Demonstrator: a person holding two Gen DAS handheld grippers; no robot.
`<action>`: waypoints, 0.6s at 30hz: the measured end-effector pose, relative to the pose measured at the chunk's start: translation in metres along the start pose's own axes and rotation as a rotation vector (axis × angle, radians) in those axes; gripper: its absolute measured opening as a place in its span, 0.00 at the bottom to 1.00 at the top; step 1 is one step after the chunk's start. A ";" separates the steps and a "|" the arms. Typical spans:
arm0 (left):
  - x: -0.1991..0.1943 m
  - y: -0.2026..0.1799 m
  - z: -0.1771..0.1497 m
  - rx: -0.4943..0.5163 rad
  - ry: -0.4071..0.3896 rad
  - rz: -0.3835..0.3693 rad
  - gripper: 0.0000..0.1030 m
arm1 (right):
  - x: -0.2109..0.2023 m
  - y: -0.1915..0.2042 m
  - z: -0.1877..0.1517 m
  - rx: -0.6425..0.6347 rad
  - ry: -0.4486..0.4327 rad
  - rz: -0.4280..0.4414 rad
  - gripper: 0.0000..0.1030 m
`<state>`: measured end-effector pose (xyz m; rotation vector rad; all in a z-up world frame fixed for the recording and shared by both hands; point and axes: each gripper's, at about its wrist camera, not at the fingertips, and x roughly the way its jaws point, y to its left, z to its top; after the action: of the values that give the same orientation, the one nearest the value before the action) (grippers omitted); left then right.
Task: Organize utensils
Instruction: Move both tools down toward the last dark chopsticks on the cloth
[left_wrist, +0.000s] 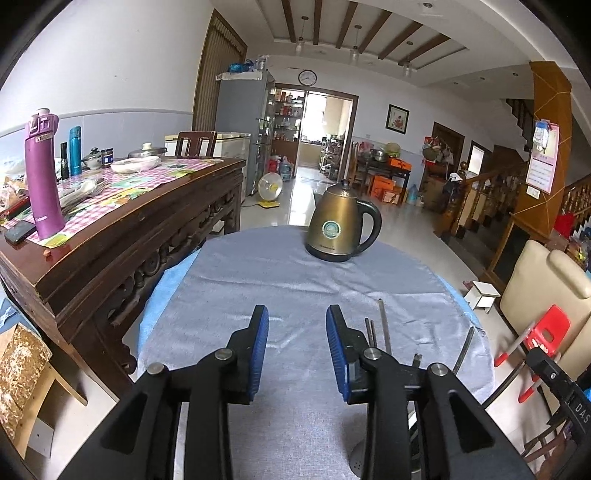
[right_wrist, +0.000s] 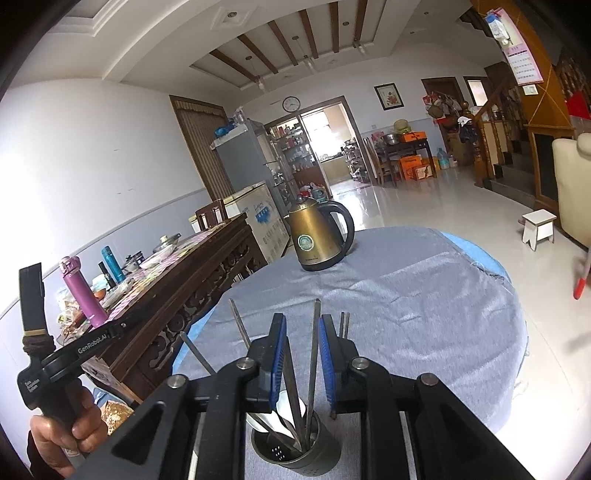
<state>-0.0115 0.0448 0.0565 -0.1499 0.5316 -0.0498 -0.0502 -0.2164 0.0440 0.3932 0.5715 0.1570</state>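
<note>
We see the round, grey-clothed desk (right_wrist: 424, 314); at lower centre, a perforated metal holder (right_wrist: 295, 452) carries slim steel utensils (right_wrist: 314, 354) upright, fanning upward. Right hand-held gripper (right_wrist: 302, 332) and left hand-held gripper (left_wrist: 297, 325) both released.

A bronze kettle (left_wrist: 338, 228) stands on the grey tablecloth (left_wrist: 295, 288), a purple flask (left_wrist: 42, 173) well apart.

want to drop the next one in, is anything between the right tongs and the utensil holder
Nothing visible blocks it. The right tongs hang open directly above the dark perforated metal utensil holder, with only its own upright metal chopsticks rising between the pads.
</note>
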 end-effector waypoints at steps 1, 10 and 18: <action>0.001 0.001 -0.001 -0.001 0.003 0.002 0.32 | 0.001 0.000 0.000 0.001 0.001 -0.001 0.19; 0.018 0.007 -0.007 -0.016 0.041 0.016 0.32 | 0.009 -0.007 -0.003 0.028 0.018 -0.013 0.19; 0.032 0.010 -0.013 -0.018 0.077 0.034 0.32 | 0.020 -0.017 -0.006 0.060 0.044 -0.024 0.19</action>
<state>0.0093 0.0504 0.0279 -0.1568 0.6116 -0.0175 -0.0360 -0.2245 0.0223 0.4419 0.6253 0.1259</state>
